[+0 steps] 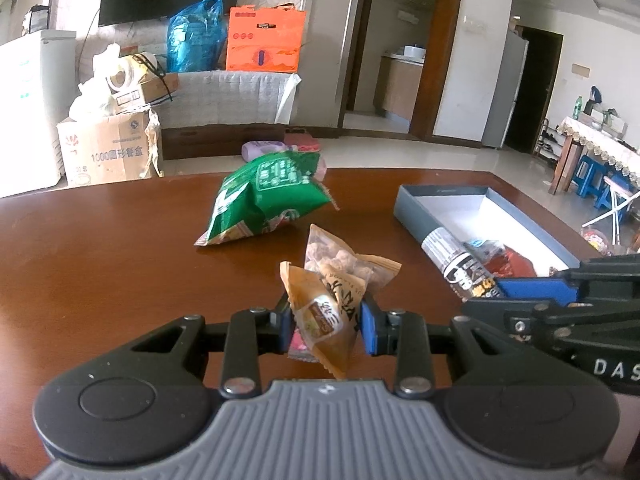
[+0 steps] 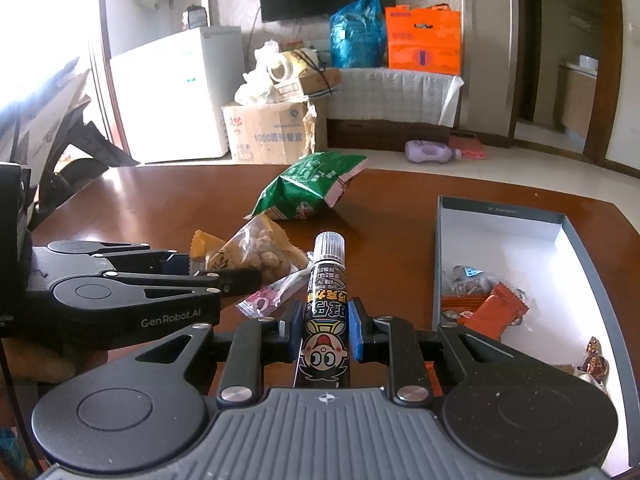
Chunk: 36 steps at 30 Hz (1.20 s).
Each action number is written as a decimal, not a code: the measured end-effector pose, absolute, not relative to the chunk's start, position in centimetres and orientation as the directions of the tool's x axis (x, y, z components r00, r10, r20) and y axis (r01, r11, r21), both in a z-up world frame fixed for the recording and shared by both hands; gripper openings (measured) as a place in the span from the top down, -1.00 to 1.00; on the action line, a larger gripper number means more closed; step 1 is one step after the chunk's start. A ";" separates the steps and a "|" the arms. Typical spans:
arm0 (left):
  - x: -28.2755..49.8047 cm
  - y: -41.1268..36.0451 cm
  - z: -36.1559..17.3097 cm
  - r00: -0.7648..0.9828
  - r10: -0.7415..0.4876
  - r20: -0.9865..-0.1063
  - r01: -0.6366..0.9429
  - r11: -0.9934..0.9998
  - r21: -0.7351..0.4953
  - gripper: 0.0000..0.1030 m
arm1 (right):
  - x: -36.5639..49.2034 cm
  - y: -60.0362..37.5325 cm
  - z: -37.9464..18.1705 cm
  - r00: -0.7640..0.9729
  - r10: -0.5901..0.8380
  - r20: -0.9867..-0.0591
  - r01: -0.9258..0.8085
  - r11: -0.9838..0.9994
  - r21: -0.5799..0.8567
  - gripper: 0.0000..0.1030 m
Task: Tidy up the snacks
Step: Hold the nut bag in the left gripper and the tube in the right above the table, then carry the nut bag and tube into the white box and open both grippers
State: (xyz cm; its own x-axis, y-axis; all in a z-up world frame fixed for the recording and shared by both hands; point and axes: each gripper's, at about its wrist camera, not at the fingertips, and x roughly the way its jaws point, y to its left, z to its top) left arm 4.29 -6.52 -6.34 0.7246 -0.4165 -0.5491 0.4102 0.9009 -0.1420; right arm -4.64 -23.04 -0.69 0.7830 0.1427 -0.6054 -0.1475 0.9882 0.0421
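My left gripper (image 1: 326, 326) is shut on a small orange-brown snack packet (image 1: 324, 320), with a clear bag of puffed nuggets (image 1: 340, 262) just behind it. My right gripper (image 2: 325, 330) is shut on a black tube-shaped snack pack (image 2: 326, 304) with a cartoon face, held above the brown table (image 2: 160, 200). A green snack bag (image 1: 264, 196) lies further back on the table; it also shows in the right wrist view (image 2: 308, 188). A grey open box (image 1: 480, 208) on the right holds several small wrapped snacks (image 2: 492, 308).
A pink wrapper (image 2: 272, 294) lies by the left gripper (image 2: 192, 276). Beyond the table's far edge are a cardboard box (image 1: 108, 148), a white fridge (image 1: 32, 108), a covered bench with blue and orange bags (image 1: 264, 40), and a purple bottle (image 2: 430, 151) on the floor.
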 end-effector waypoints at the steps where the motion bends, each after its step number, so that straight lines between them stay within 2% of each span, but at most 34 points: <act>1: 4.3 -6.7 -6.3 0.724 -0.420 -0.548 0.413 0.899 -0.144 0.41 | -4.7 -23.1 -0.6 0.784 0.142 -0.604 -0.146 0.988 0.043 0.50; 36: 5.2 -16.1 -4.5 0.678 -0.503 -0.536 0.527 0.841 -0.123 0.41 | -5.5 -30.1 0.4 0.833 0.047 -0.551 0.021 0.993 0.117 0.50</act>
State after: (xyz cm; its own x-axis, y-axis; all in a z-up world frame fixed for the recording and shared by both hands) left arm 5.20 -16.11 -4.50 0.6780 -0.5028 -0.5361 0.5265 0.8412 -0.1231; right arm -5.46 -30.07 0.38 0.8332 0.0474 -0.5509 0.0209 0.9929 0.1171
